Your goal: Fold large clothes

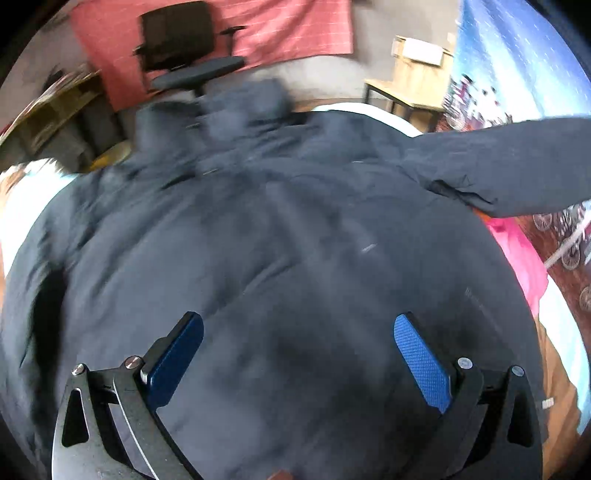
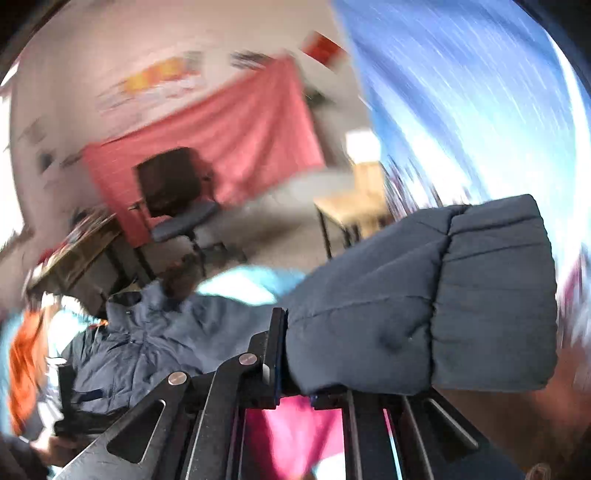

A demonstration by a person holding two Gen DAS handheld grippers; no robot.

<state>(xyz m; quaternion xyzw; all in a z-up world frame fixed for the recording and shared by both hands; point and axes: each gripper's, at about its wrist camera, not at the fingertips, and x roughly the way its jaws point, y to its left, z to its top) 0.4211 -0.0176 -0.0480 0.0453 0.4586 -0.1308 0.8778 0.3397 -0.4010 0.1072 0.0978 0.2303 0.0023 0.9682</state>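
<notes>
A large dark navy padded jacket (image 1: 280, 229) lies spread on the bed and fills the left wrist view, hood at the far end. My left gripper (image 1: 299, 354) is open, its blue pads (image 1: 421, 362) wide apart just above the jacket's lower body, holding nothing. The jacket's right sleeve (image 1: 517, 170) is lifted off to the right. In the right wrist view my right gripper (image 2: 295, 354) is shut on that sleeve's cuff (image 2: 461, 306) and holds it up in the air; the rest of the jacket (image 2: 147, 350) lies lower left.
A bright pink garment (image 1: 517, 251) lies under the jacket's right side. A black office chair (image 1: 184, 48) and a red hanging cloth (image 1: 295, 29) stand beyond the bed. A wooden table (image 1: 413, 92) is at the back right. A blue patterned cloth (image 1: 517, 74) hangs on the right.
</notes>
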